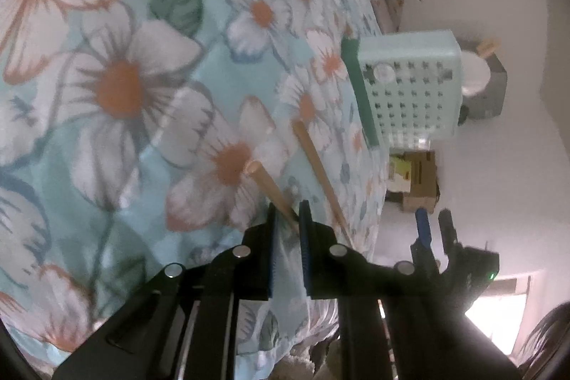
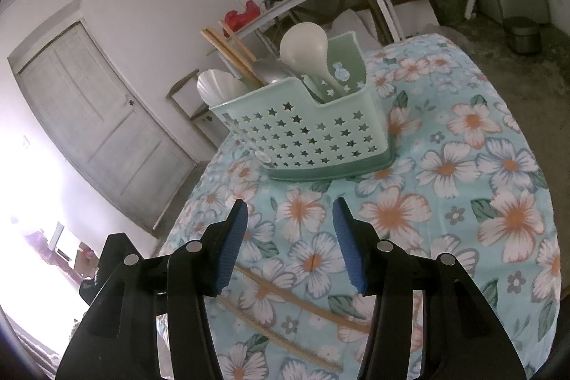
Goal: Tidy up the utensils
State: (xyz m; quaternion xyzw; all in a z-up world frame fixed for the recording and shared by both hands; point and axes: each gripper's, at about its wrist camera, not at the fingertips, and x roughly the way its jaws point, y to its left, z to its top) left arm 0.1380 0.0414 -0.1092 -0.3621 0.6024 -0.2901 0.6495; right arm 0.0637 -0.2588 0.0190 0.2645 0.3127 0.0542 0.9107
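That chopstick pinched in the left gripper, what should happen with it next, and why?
Probably lift it off the flowered tablecloth. The left gripper looks closed on one wooden chopstick, its partner lies alongside, and the green utensil basket already holds chopsticks.

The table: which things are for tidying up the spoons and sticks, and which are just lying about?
For the job:
gripped chopstick
loose chopstick
basket
white ladle
left tongs
right tongs

Just lying about:
cardboard box
red thing
metal bin
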